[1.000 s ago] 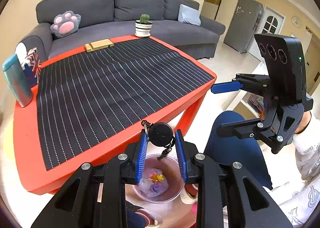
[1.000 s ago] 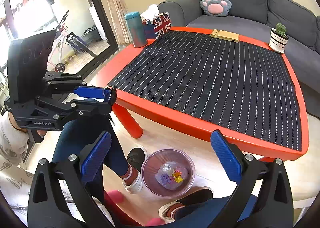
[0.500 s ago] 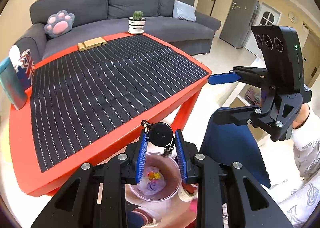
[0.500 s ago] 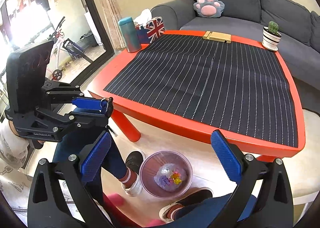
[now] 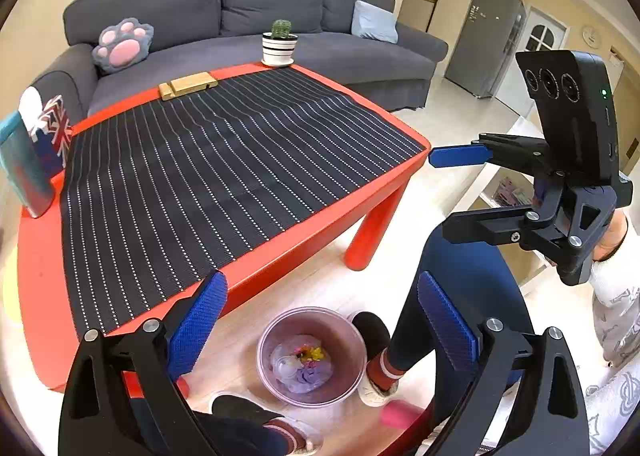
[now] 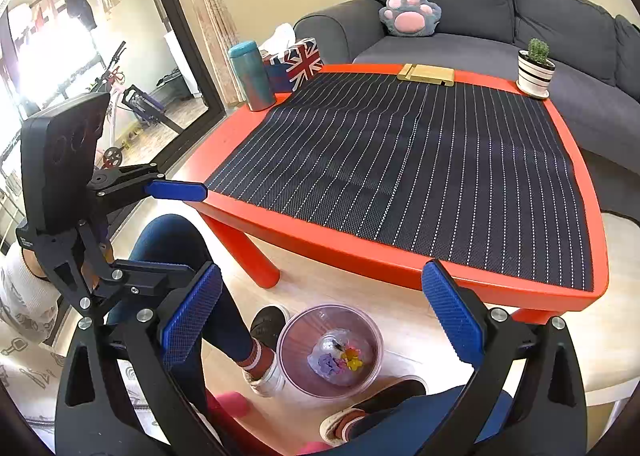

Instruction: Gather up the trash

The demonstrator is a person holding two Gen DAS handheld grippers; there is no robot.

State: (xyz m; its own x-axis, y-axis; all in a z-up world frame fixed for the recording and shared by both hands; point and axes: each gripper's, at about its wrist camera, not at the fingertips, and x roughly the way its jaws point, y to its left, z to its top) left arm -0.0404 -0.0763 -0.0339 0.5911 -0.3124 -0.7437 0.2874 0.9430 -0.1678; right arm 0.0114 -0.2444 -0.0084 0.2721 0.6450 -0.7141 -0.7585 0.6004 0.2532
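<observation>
A clear plastic bin stands on the floor below the red table's near edge, between a person's feet. It holds crumpled purple, white and yellow trash. My left gripper hangs right above it, its jaws opening wide with nothing between them. In the right wrist view the same bin lies below my right gripper, which is open and empty. Each gripper shows in the other's view: the right gripper at the right, the left gripper at the left.
The red table bears a dark striped mat, a potted cactus, a wooden block, a flag tissue box and a teal bottle. A grey sofa stands behind. The person's legs flank the bin.
My left gripper was shut on a round black keyring-like thing above the bin; its jaws have sprung wide apart and the thing is gone from between them. The right gripper stays open.
</observation>
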